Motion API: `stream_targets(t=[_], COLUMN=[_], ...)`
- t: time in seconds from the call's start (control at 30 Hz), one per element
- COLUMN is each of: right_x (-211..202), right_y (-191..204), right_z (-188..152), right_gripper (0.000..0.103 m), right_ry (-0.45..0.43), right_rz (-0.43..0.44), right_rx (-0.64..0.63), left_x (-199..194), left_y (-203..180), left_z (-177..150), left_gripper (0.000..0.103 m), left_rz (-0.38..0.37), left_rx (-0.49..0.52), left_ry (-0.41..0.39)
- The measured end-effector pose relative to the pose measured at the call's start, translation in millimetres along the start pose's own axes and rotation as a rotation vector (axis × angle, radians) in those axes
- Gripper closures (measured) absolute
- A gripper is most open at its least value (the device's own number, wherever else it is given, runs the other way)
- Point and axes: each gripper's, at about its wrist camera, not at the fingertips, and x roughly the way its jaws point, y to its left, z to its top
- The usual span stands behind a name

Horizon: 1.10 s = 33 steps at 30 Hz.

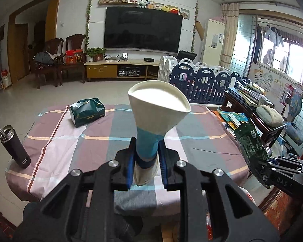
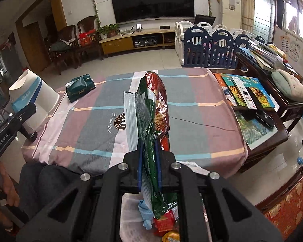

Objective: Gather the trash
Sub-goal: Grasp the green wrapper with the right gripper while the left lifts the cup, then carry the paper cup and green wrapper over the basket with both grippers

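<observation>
My left gripper (image 1: pixel 147 147) is shut on a squashed white paper cup (image 1: pixel 158 109) with a blue band, held up above the near edge of the checked tablecloth (image 1: pixel 70 141). My right gripper (image 2: pixel 149 144) is shut on a crumpled green and red snack wrapper (image 2: pixel 153 102), also lifted over the table's near edge. Below it, a white bag (image 2: pixel 131 211) holds several pieces of trash (image 2: pixel 163 219). From the right wrist view the cup (image 2: pixel 30 96) and left gripper show at the left. The wrapper (image 1: pixel 250 145) and right gripper show at the right of the left wrist view.
A green tissue pack (image 1: pixel 87 112) lies on the far left of the cloth. A black flask (image 1: pixel 15 146) stands at the left edge. A dark side table (image 2: pixel 262 121) to the right carries books and remotes. A playpen fence (image 1: pixel 202 82) stands beyond. A person's hand (image 2: pixel 4 185) grips the left handle.
</observation>
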Motion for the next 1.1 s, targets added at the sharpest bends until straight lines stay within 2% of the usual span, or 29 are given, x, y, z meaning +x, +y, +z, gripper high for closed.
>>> stream_targets(t=[0.2,0.37,0.9,1.03,1.1], right_x=[-56,-81,-82,-71,-54], right_y=[-10,-20,-22,-32,-40], right_z=[-20,-29,-41,-54,-67], right_gripper=[0.091,0.091,0.091,0.091,0.091], right_ry=[-0.066,-0.081,-0.035,0.02,0.088], right_rz=[-0.007,-0.018,-0.047,-0.056,-0.054], right_rx=[0.023,0.03,-0.01,-0.014,0.009], left_x=[-48,-72,-67,-63,-60], left_y=[-30,-40,-38,-46,-52], left_z=[-12,-13,-14,-19,-22], left_gripper=[0.081,0.081,0.081,0.081,0.081], left_rz=[-0.029,-0.04,-0.067,-0.094,-0.11], left_rx=[0.051,0.071,0.066,0.081,0.091], left_ry=[-0.025,-0.05,-0.024,-0.003,0.009])
